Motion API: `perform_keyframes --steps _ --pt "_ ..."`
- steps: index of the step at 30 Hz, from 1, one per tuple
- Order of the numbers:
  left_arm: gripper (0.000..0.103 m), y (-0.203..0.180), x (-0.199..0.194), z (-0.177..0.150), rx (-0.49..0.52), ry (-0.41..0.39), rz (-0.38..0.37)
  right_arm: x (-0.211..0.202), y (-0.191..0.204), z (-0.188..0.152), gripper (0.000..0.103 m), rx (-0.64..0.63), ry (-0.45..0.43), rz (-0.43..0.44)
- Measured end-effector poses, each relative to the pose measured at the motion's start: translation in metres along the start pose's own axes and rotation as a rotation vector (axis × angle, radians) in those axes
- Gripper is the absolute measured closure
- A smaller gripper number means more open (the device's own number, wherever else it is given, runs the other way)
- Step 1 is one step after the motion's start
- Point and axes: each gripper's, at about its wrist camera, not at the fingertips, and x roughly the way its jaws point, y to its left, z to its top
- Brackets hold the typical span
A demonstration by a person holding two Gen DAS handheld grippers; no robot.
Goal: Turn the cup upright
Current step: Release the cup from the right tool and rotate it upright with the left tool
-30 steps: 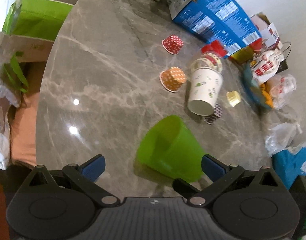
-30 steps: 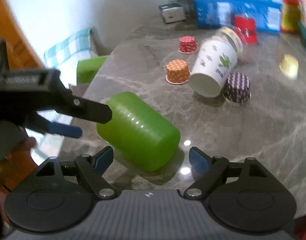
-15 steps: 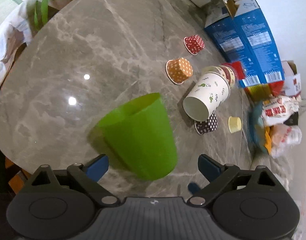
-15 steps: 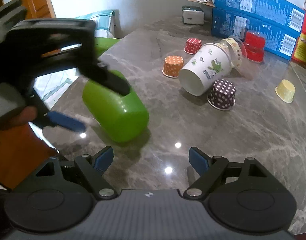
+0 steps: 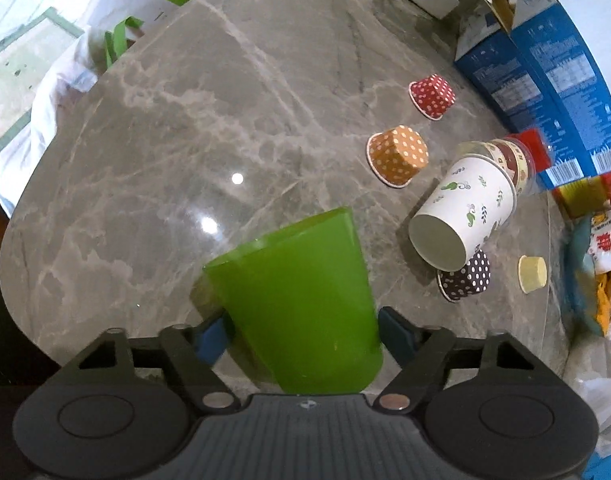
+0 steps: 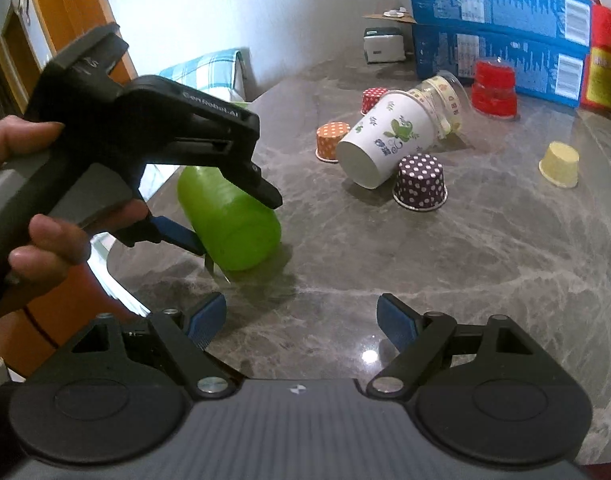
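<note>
A green plastic cup (image 5: 301, 300) is held between the blue pads of my left gripper (image 5: 301, 336). The cup is tilted, its open rim pointing away and its closed base toward the camera. In the right wrist view the cup (image 6: 233, 228) is lifted at the table's left side with the left gripper's fingers (image 6: 177, 236) clamped on it. My right gripper (image 6: 301, 320) is open and empty, low over the marble table (image 6: 465, 260), to the right of the cup.
A white paper cup (image 5: 461, 220) lies on its side against a clear jar (image 5: 509, 160). Upside-down polka-dot cupcake liners stand around it: orange (image 5: 399, 156), red (image 5: 431, 94), dark (image 5: 465, 276), plus a yellow one (image 5: 531, 274). Blue boxes (image 5: 545, 72) line the far edge.
My left gripper has closed on the green cup and raised it off the table, tilting its rim upward. The right gripper has backed away from the cup.
</note>
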Motion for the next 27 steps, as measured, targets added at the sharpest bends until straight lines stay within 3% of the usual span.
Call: perform_keyframes --steps 3,5,12,16,21,27 --pt "0.03 -0.007 0.001 0.002 0.072 -0.001 0.018 -0.002 -0.004 -0.003 0.019 0.024 -0.012 0.015" --pt "0.03 -0.015 0.001 0.0 0.179 -0.022 0.026 -0.004 -0.006 -0.005 0.019 0.041 -0.022 0.021" --pt "0.031 -0.011 -0.005 -0.015 0.491 -0.103 -0.066 -0.011 -0.009 -0.014 0.019 0.104 -0.041 0.027" --pt "0.032 -0.006 -0.012 -0.036 0.663 -0.232 -0.105 -0.016 -0.012 -0.022 0.019 0.163 -0.059 0.026" --pt "0.033 0.005 -0.021 -0.061 0.856 -0.459 -0.153 -0.02 -0.014 -0.034 0.019 0.255 -0.087 0.006" --pt "0.033 0.007 -0.024 -0.063 0.895 -0.456 -0.183 -0.025 -0.01 -0.043 0.019 0.338 -0.111 -0.013"
